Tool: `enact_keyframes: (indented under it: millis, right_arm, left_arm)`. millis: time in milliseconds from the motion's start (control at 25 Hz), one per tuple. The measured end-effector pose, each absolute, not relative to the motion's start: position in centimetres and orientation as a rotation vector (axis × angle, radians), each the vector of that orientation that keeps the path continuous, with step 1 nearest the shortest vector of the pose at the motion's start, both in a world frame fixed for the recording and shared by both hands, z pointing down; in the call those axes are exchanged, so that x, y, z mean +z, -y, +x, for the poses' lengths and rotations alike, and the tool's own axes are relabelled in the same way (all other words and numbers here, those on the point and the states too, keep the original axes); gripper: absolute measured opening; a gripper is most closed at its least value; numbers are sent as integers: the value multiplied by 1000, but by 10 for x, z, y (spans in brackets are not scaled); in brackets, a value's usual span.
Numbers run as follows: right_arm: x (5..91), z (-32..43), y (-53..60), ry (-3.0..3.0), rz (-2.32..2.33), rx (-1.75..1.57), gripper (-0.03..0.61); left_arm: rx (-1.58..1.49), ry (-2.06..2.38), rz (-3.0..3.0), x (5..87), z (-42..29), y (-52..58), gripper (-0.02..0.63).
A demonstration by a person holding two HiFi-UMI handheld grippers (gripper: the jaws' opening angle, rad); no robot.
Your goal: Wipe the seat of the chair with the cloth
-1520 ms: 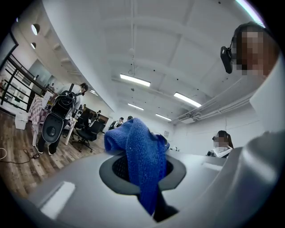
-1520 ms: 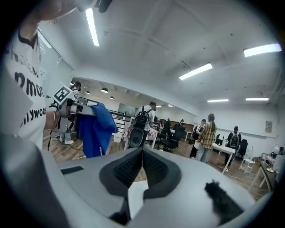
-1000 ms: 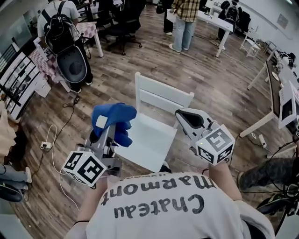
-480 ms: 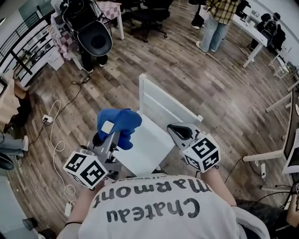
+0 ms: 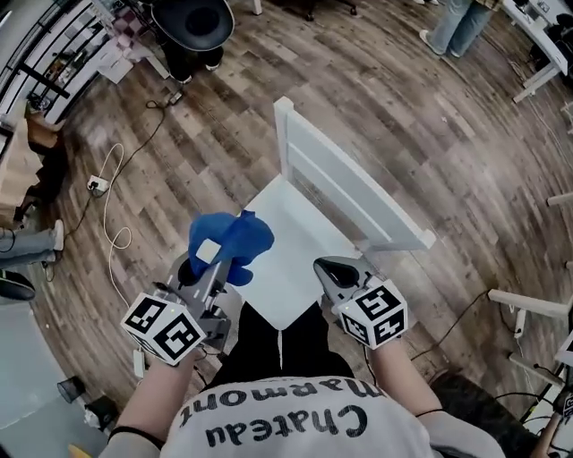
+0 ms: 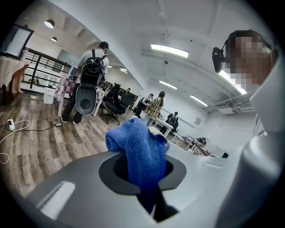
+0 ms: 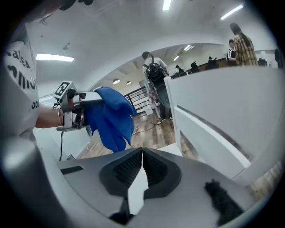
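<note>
A white chair [image 5: 354, 192] stands on the wood floor, its flat seat [image 5: 295, 241] right in front of me and its slatted back [image 7: 222, 111] on the far right side. My left gripper [image 5: 208, 259] is shut on a blue cloth [image 5: 231, 240], which hangs bunched over the seat's left edge; the cloth [image 6: 140, 153] fills the jaws in the left gripper view. My right gripper [image 5: 329, 270] hovers over the seat's near right corner, shut with nothing in it. The right gripper view shows the cloth [image 7: 109, 116] held up to its left.
A white cable and power strip [image 5: 98, 185] lie on the floor to the left. Shelving [image 5: 36, 54] stands at the far left. A person with a black round pack [image 5: 192, 22] stands beyond the chair. White table legs [image 5: 528, 304] are at right.
My head has tipped further down and moved closer, so the chair sits nearer and its back has swung right. Both grippers have come in over the seat's near edge; the cloth stays gripped.
</note>
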State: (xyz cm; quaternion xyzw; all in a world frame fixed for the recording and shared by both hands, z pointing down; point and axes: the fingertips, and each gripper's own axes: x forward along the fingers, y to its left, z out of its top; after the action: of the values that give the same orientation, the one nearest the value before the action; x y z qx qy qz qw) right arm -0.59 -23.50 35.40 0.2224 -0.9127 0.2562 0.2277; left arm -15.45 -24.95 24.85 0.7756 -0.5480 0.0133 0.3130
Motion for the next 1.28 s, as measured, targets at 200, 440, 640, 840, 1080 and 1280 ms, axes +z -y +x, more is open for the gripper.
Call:
enact_keyframes:
  millis: [200,440,640,840,1080,1280]
  right_arm:
    - [413,-5,246,2451,760,823,15]
    - [471,4,237,2357,871,946,15]
    - [503,2,218,2295,882,989,15]
    - [532,10,198,2219,913,1061,15]
    - [550,7,176,2174,892,1109,15]
    - [550,1,176,2188,936,1122,15]
  left_arm:
    - [166,1428,2002,329,-167,285,49]
    - [203,1372,2031,409,-160,345,49]
    - [-31,1362,2014,444,-173,389,49]
    - [382,1351,1879,570,-186,385,49]
    - [928,1236,1867,652,-207,363,50]
    - [1157,1191,1989,661,-211,382,51]
